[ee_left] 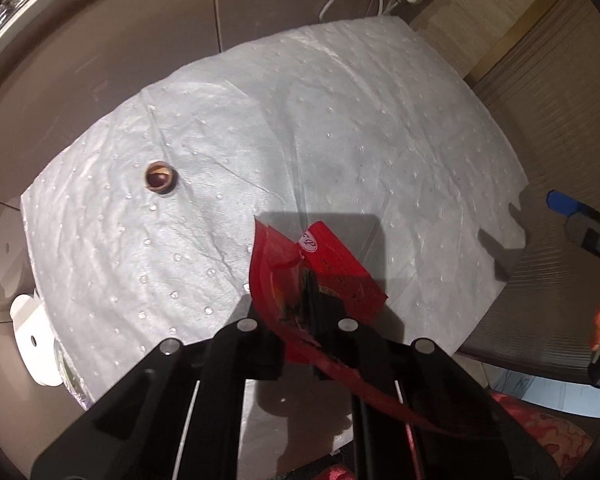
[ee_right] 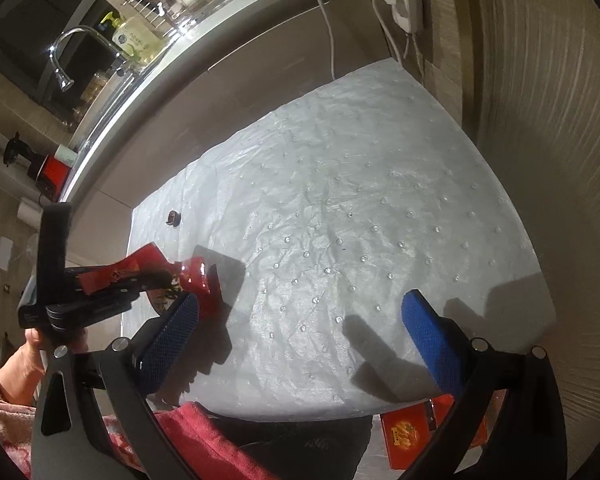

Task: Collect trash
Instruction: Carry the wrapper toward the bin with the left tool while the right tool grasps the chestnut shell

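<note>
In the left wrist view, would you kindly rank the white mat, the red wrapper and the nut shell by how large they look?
1. White mat, by far the largest.
2. Red wrapper, pinched in the left gripper; being closer to the camera may enlarge it.
3. Nut shell, smallest.
</note>
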The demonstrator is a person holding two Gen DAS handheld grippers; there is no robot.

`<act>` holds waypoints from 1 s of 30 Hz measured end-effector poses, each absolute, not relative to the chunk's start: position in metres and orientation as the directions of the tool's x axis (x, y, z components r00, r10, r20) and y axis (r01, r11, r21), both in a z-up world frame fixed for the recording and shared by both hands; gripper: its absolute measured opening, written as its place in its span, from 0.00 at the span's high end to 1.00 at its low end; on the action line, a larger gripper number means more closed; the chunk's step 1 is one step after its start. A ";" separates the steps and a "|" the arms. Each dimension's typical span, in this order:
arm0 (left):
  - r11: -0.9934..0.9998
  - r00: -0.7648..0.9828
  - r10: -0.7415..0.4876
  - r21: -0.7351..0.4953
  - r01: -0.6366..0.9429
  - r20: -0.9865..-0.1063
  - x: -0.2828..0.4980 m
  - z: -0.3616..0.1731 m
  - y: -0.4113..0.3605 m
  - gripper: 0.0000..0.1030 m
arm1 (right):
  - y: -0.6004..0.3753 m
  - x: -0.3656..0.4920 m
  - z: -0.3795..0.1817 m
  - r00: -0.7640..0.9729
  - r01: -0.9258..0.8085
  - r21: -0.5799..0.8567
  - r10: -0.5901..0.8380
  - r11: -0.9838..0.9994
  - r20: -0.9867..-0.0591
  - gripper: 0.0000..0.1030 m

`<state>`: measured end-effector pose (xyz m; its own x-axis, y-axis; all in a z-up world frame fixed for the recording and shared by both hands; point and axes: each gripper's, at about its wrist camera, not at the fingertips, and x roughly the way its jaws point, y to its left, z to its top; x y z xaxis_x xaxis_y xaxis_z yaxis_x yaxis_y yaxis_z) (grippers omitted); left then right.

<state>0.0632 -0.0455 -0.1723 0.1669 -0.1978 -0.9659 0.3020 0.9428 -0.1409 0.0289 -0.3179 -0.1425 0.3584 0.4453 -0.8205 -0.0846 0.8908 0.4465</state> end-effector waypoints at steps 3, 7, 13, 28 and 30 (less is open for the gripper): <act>0.952 0.219 -0.214 -0.153 0.265 -0.952 0.057 -0.145 -0.020 0.92 | -0.293 0.039 -0.144 0.329 -0.145 0.447 0.469 0.883 -0.819 0.02; 0.969 0.291 -0.193 -0.136 0.204 -0.937 0.037 -0.110 0.013 0.92 | -0.237 0.060 -0.148 0.280 -0.298 0.416 0.495 0.859 -0.823 0.02; 0.990 0.356 -0.142 -0.132 0.053 -0.924 0.006 -0.084 0.068 0.92 | -0.135 0.106 -0.171 0.238 -0.509 0.282 0.448 0.813 -0.862 0.02; 0.962 0.392 -0.049 -0.149 -0.230 -0.919 -0.038 -0.085 0.150 0.92 | -0.041 0.151 -0.211 0.189 -0.616 0.219 0.411 0.757 -0.892 0.23; 0.956 0.390 -0.050 -0.157 -0.248 -0.919 -0.042 -0.087 0.158 0.92 | -0.039 0.152 -0.215 0.189 -0.622 0.204 0.397 0.756 -0.898 0.39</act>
<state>-0.0424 0.1583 -0.0875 0.3902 -0.0497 -0.9194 -0.2478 0.9560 -0.1568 0.1525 -0.0386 -0.2150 0.1887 0.3970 -0.8982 -0.6216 0.7564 0.2037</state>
